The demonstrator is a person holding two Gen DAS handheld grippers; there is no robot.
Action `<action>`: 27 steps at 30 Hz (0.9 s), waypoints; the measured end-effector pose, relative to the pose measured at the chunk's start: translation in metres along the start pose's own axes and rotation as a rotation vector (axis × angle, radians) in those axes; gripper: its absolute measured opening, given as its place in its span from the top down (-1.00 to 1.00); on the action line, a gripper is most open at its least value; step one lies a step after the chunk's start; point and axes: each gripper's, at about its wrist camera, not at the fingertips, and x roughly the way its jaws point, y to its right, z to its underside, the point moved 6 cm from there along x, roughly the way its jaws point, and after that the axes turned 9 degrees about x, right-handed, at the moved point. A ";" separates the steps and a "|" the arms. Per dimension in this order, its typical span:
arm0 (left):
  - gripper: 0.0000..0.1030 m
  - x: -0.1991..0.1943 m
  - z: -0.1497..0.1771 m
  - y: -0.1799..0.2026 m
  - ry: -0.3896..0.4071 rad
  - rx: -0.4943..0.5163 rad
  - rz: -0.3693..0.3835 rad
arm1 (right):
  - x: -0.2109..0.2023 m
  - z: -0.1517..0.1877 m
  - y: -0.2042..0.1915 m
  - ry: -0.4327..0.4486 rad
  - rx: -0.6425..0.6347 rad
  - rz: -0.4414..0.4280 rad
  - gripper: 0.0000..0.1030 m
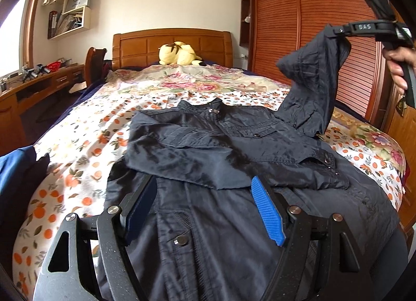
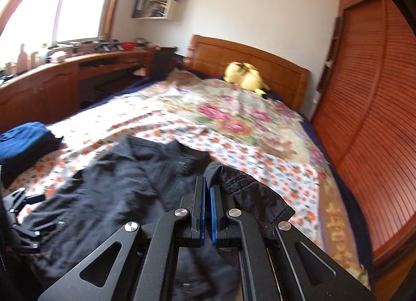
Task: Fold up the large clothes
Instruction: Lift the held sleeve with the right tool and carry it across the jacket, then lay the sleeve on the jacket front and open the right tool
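One dark jacket (image 1: pixel 221 150) lies spread, front up, on the flowered bedspread (image 1: pixel 78 150), collar toward the wooden headboard (image 1: pixel 171 46) and hem at the near edge of the bed.

Left of the jacket, a folded blue garment (image 2: pixel 23 145) sits on the spread, apart from it. Next comes the jacket's left sleeve (image 1: pixel 182 145), already laid across the chest. Over the jacket's lower front hangs the left gripper (image 1: pixel 205 210): its jaws stand well apart, the blue pads (image 1: pixel 267 212) bare, nothing between them.

Right of the jacket's collar, the right sleeve (image 1: pixel 309 87) stands lifted off the spread, its cuff (image 2: pixel 247 186) pinched in the right gripper (image 2: pixel 207 197), whose jaws are pressed together on the cloth. A hand (image 1: pixel 397 64) grips the handle of that tool.

The step in hand looks like the second sleeve fold: one sleeve is in, the other is raised and ready to cross the body. The next move calls for carrying the cuff leftward over the chest, lowering it so the sleeve lies flat on top of the first, then letting go. The right-wrist view is blurred, so how much of the cuff sits between the pads is hard to tell; a shallow pinch could slip. The free left tool could steady the shoulder seam while the sleeve swings.
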 end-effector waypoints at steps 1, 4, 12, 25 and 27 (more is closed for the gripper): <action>-0.48 -0.002 0.001 -0.003 0.000 -0.003 -0.005 | -0.003 0.003 -0.008 0.000 -0.007 -0.022 0.94; -0.48 -0.007 0.005 -0.009 -0.003 -0.007 -0.016 | -0.006 0.023 -0.019 -0.015 0.004 -0.085 0.94; -0.48 -0.016 0.014 -0.018 -0.007 -0.018 -0.028 | 0.030 0.123 -0.028 -0.185 0.068 -0.154 0.94; -0.48 -0.016 0.021 -0.012 -0.023 -0.005 -0.021 | 0.037 0.201 -0.036 -0.292 0.133 -0.174 0.94; -0.48 -0.016 0.023 -0.009 -0.026 0.002 -0.021 | 0.033 0.207 -0.049 -0.305 0.114 -0.146 0.90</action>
